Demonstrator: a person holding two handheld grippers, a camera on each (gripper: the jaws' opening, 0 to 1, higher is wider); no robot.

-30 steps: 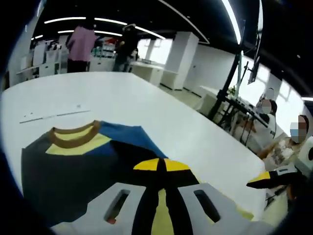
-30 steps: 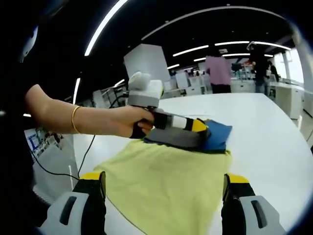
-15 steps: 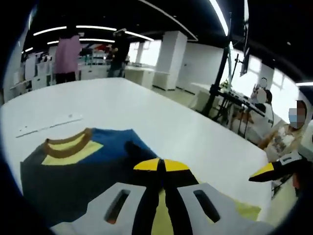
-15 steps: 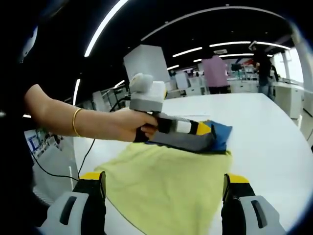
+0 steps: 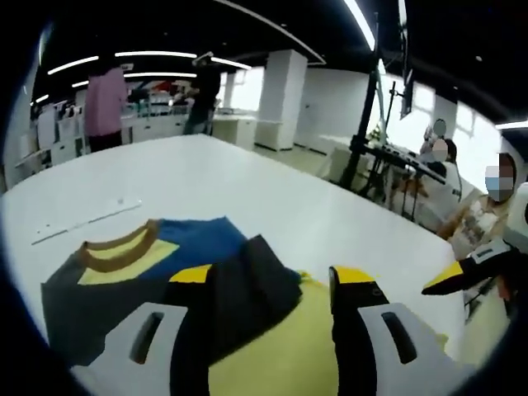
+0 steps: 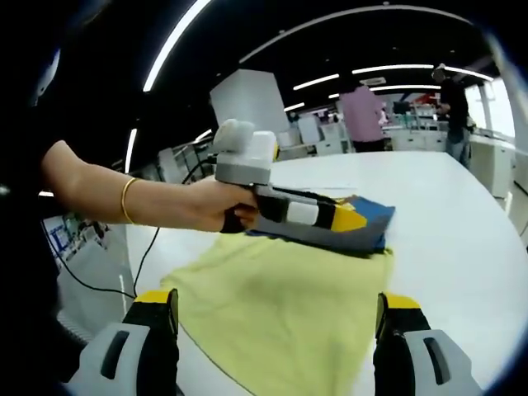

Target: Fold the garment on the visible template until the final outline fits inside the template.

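Left gripper (image 5: 268,285), jaws wide apart, a dark fold of the garment (image 5: 132,272) lying between them. The garment, grey, blue and yellow with a brown collar, lies on the white tabletop (image 5: 247,190) by the yellow cloth (image 6: 289,305). Right gripper (image 6: 276,305), jaws wide, holding nothing, above the cloth's near edge.
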